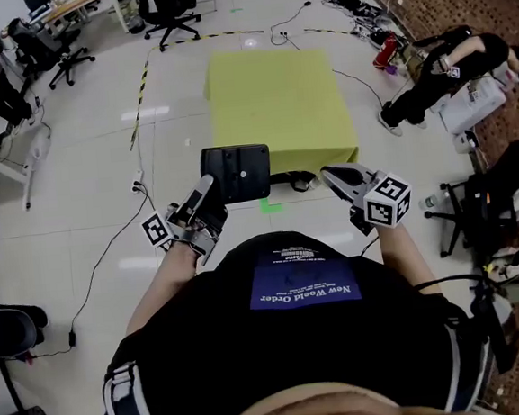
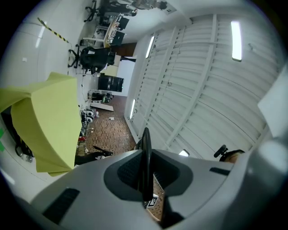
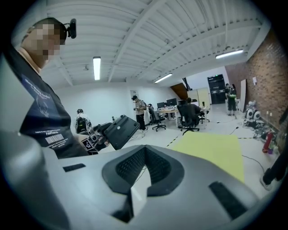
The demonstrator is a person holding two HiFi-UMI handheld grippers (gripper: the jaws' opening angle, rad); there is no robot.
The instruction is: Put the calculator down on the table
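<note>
Left claw point(image 1: 207, 187) is clamped on the calculator point(image 1: 237, 172). In the left gripper view the thin dark edge of the unit sits pinched between the two pads, running straight up the middle.

Calculator is in the air in front of the person's chest, not on the bench point(image 1: 282, 101). In the head view it overlaps the bench's near-left corner. The side facing the head camera is plain black, no keys visible. It's tilted, and the claw holds it by its lower left edge.

Right claw point(image 1: 332, 176) is closed with nothing in it; the right gripper view shows the pads meeting at the tip. It hangs to the right of the calculator, apart from it, pointing toward the bench. The same view catches the calculator from the side, up and left of the jaws.

Bench is covered in a yellow cloth point(image 2: 49, 121) and its top is bare.

Around it: striped floor tape point(image 1: 141, 86) at left, office chairs point(image 1: 170, 11) at the back, a crouched person point(image 1: 446, 68) at right, and a cable point(image 1: 110, 251) across the tiles.
</note>
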